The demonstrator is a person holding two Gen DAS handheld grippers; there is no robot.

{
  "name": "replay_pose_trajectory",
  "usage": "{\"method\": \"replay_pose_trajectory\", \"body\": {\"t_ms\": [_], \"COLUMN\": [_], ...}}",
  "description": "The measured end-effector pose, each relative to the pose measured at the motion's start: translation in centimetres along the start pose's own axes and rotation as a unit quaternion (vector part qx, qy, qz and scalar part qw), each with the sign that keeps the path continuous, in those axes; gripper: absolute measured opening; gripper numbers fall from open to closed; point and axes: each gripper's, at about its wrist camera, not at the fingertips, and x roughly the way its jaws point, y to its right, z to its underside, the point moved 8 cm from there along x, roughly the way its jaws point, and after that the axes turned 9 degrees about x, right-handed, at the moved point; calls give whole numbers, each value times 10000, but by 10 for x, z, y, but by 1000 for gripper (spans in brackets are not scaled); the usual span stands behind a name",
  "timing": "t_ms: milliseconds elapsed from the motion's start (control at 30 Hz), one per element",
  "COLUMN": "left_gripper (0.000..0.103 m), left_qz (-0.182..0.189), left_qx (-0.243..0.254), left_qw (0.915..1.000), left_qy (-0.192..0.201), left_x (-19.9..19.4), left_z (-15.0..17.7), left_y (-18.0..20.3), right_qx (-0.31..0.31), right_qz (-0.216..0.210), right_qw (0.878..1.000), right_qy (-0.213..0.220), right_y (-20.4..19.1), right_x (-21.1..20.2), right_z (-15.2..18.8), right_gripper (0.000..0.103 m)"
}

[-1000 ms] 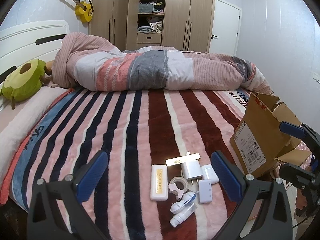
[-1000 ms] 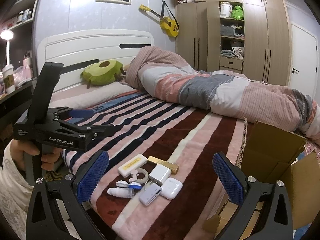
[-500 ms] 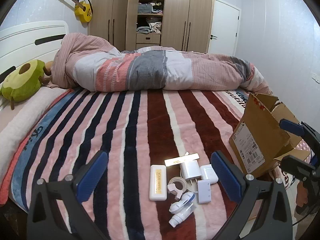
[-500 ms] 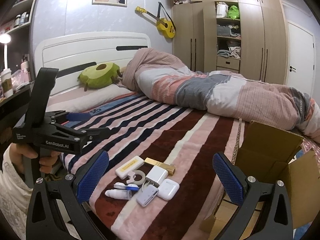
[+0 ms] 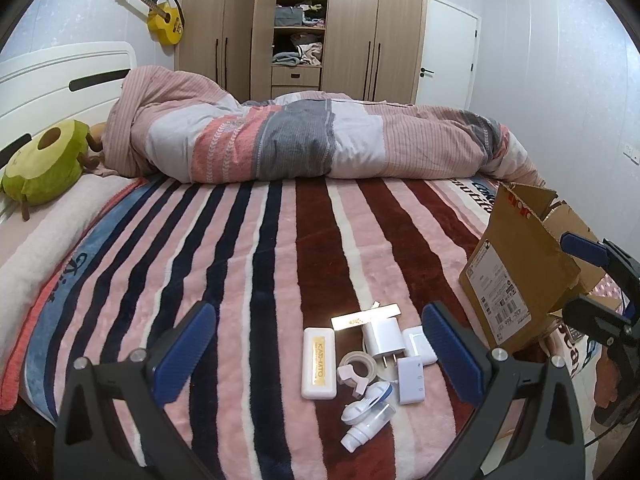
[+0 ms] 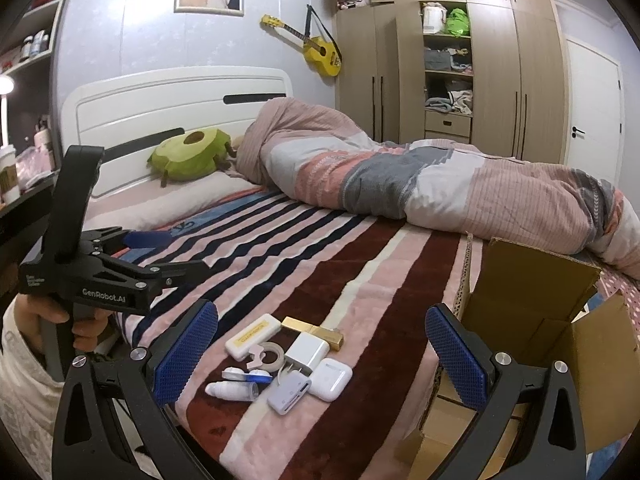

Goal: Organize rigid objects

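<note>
Both the left gripper [image 5: 318,350] and right gripper [image 6: 322,350] are held wide open and empty; the small white items [image 5: 372,360] are clustered at lower centre, the cardboard box [image 6: 528,300] at lower right; 2 touching pieces could be pinched together by wide fingers

The bed [image 5: 280,248] is viewed from its near edge by the left wrist camera, facing the wardrobe [image 5: 304,28]. It's seen from further right, angled toward the headboard [image 6: 180,116], by the right wrist camera. The pile of small items [image 5: 372,360] [image 6: 288,360] is shared, close up.
</note>
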Motion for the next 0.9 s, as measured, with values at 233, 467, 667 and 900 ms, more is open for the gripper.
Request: {"method": "replay_pose_trajectory", "body": {"t_ms": [233, 467, 667, 900], "left_gripper": [103, 103, 103, 103], "left_qz": [43, 81, 426, 520], "left_qx": [10, 17, -59, -129], "left_qw": [10000, 9999, 9987, 9981], "left_qy": [52, 67, 291, 305], "left_x": [-6, -8, -13, -10], "left_z": [1, 1, 1, 19], "left_y": [-1, -1, -11, -46], "right_qx": [8, 15, -255, -354], "right_qz": [20, 90, 51, -535], "right_qw": [10000, 10000, 9997, 9976], "right_qy": [6, 23, 43, -249], "right_y": [1, 3, -18, -67], "right_x": [0, 0, -1, 28], "right_z": [0, 0, -5, 18], "right_gripper": [103, 103, 89, 57]}}
